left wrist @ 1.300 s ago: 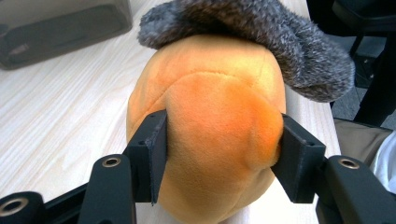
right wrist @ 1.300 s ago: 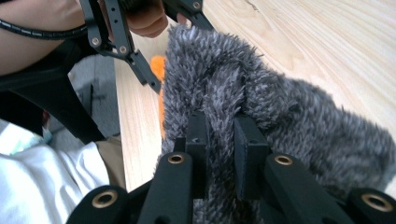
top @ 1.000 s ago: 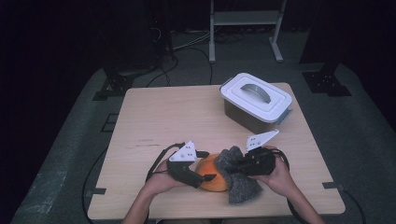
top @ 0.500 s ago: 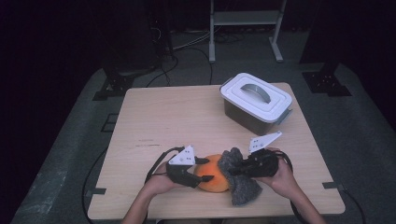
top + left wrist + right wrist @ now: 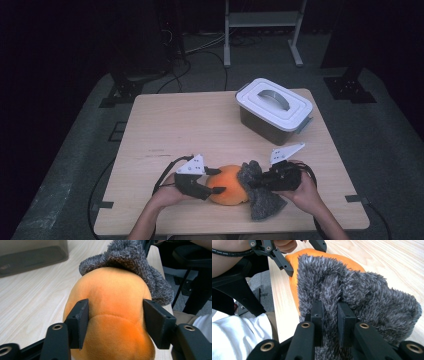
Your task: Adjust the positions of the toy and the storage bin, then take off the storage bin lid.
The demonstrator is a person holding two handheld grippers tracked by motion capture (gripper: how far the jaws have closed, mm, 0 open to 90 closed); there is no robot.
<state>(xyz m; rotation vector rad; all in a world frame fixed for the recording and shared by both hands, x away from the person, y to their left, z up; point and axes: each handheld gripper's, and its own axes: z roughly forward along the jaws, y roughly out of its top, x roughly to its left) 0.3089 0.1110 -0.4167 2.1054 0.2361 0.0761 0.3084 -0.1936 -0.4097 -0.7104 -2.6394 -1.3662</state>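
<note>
The worktop point(image 5: 190, 130) carries a lidded storage box point(image 5: 274, 109) at its far right. At the near edge lies an orange plush toy point(image 5: 227, 185), with a grey fuzzy cloth point(image 5: 260, 192) draped against its right side and touching it. The left gripper point(image 5: 212, 181) straddles the left end of the plush toy; its jaws have just been opening slightly and, in the left gripper view, both pads press into the toy's sides point(image 5: 112, 315). The right gripper point(image 5: 252, 184) is clamped narrowly on a fold of the grey cloth point(image 5: 352, 297), near the toy.
</note>
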